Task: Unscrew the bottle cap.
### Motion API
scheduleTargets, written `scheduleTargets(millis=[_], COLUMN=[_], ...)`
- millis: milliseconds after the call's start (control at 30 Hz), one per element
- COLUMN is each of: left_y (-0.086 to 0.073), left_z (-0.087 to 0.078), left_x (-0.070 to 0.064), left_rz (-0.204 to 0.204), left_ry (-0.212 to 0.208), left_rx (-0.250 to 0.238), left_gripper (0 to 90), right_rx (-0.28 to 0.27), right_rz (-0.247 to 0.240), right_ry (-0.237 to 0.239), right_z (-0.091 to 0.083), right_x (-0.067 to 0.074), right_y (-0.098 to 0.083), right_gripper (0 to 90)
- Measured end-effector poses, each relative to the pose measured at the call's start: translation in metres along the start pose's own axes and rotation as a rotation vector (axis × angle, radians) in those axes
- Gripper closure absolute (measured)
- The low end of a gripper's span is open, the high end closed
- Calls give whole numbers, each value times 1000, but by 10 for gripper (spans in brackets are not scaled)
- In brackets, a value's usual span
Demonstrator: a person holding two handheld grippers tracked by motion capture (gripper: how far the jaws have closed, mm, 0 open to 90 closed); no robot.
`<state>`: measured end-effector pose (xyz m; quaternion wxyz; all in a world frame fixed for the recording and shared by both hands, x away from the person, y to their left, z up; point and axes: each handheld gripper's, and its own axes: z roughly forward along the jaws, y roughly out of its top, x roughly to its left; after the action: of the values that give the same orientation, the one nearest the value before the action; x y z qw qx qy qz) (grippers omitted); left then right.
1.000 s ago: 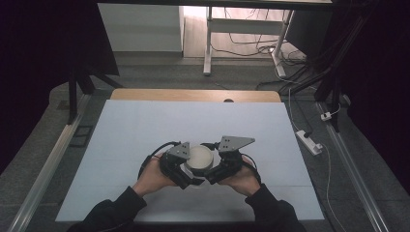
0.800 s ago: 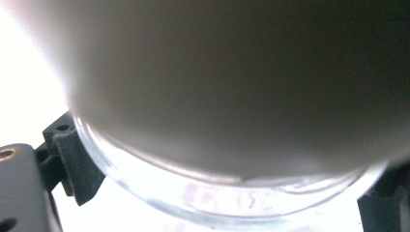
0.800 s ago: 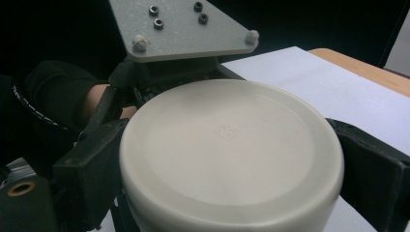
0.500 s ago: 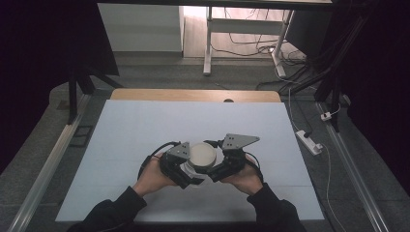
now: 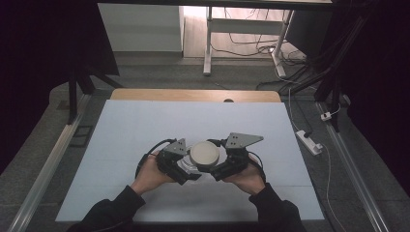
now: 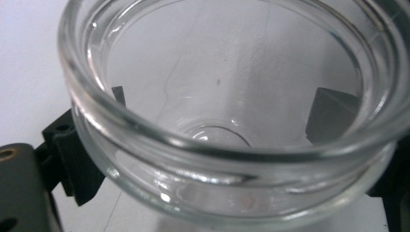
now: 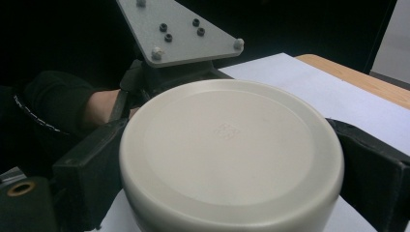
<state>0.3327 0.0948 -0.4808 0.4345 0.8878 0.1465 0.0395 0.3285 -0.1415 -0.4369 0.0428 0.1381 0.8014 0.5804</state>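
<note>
Glass jar (image 6: 232,145), clear and open-mouthed, sits between the black jaws of the left gripper (image 5: 186,169), which press on its wall from both sides; in the high view it lies low over the near middle of the white table (image 5: 145,130), partly hidden under the lid. Cream round lid (image 7: 232,154) is clamped at its rim by the right gripper (image 5: 215,169), jaws closed against either side, and is held just above and beside the jar's mouth (image 5: 205,153), apart from it.

white table (image 5: 145,130), power strip (image 5: 309,141), floor cables (image 5: 251,38)
</note>
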Motion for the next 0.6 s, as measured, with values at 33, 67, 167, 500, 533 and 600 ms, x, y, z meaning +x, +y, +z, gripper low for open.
scheduleTargets(millis=[33,67,167,500,533,600], left_y=[0,0,-1,-2,-2,-1], left_z=[0,0,-2,-7,-8,-11], left_x=[1,1,3,9,10,13], left_rz=[-3,-3,-11,-39,-35,-36], left_ry=[3,3,12,48,51,58], left_rx=[0,0,-3,-14,-14,-19], left_gripper=[75,75,75,75,75,75], right_rx=[2,2,5,4,4,-2], right_rz=[-1,-1,3,20,20,25], right_ry=[0,0,-5,-24,-24,-30], right_z=[-1,-1,-3,-8,-8,-10], right_x=[0,0,1,5,5,7], right_y=[0,0,-1,-1,-1,-2], right_gripper=[75,75,75,74,74,74])
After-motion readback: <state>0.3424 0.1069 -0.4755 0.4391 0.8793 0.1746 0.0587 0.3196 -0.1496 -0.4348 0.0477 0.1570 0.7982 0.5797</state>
